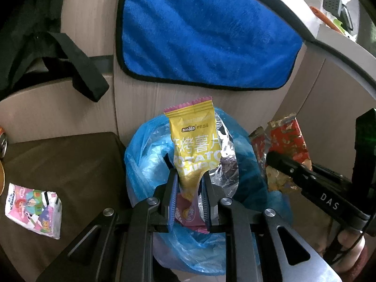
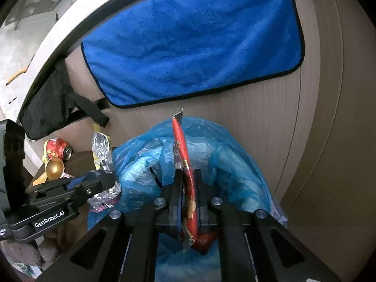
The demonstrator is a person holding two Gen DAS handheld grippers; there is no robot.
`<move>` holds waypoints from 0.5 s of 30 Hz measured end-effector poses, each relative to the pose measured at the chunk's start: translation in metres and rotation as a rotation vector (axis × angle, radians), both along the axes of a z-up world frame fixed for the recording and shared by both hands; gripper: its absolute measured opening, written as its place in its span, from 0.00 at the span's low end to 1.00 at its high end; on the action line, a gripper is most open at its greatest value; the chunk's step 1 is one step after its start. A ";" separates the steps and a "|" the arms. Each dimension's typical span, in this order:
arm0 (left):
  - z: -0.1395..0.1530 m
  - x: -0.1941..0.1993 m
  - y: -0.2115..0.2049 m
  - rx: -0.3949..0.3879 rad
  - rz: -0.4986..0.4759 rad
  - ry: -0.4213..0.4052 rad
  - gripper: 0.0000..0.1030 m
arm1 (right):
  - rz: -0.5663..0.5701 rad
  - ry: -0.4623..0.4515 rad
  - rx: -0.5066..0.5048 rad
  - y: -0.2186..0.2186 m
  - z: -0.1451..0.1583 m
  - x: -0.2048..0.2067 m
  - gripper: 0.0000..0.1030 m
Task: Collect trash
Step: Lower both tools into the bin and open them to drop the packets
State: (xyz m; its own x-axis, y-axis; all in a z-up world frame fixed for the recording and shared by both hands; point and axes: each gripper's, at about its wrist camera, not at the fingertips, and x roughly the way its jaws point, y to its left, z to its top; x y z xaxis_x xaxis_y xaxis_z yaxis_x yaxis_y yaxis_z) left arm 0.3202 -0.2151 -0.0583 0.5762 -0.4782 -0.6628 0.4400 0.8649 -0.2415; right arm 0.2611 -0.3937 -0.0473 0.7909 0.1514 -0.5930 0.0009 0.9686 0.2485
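A yellow chip packet (image 1: 195, 145) is clamped between the pads of the left gripper (image 1: 189, 197), upright, directly above the mouth of the blue bag (image 1: 145, 155). A red wrapper (image 2: 185, 164) is pinched edge-on in the right gripper (image 2: 188, 197), likewise over the bag (image 2: 235, 164). Both claws are clenched on their items; neither item is in the bag yet.

More trash is noted on the brown surface (image 1: 70, 164) beside the bag: a pink-and-white packet (image 1: 33, 211) and, in the right view, a crushed red can (image 2: 58, 151) with a gold spoon (image 2: 54, 166) just beside it.

Judged step: depositing both wrappers. For a clean drop, each packet should be lowered past the bag's rim before the jaws are parted, since light foil may cling to a pad or drift outside. The limp rim is best left unsnagged by the fingers. The two grippers sit near each other, so staggered release is advised. The blue towel (image 1: 206, 30) on the cabinet behind is not involved.
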 end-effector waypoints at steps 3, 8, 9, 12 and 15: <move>-0.002 0.002 -0.001 0.013 0.002 0.002 0.19 | 0.002 0.011 0.006 -0.001 -0.005 0.003 0.10; 0.000 0.005 0.003 -0.031 -0.018 0.004 0.46 | -0.001 0.014 0.037 -0.002 -0.008 0.004 0.31; 0.001 0.005 0.005 -0.051 -0.022 0.006 0.53 | -0.004 0.009 0.040 -0.003 -0.008 0.002 0.44; 0.005 0.006 0.011 -0.081 -0.029 0.011 0.59 | -0.011 -0.016 0.039 -0.002 -0.005 -0.002 0.49; 0.011 0.007 0.022 -0.108 -0.014 0.010 0.61 | -0.017 -0.024 0.019 0.000 -0.001 -0.006 0.49</move>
State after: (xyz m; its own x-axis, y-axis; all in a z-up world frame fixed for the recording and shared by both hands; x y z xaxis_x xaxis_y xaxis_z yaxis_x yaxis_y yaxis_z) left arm 0.3270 -0.1927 -0.0477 0.5626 -0.5548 -0.6129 0.4484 0.8276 -0.3376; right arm 0.2550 -0.3937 -0.0486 0.8072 0.1486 -0.5713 0.0115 0.9636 0.2670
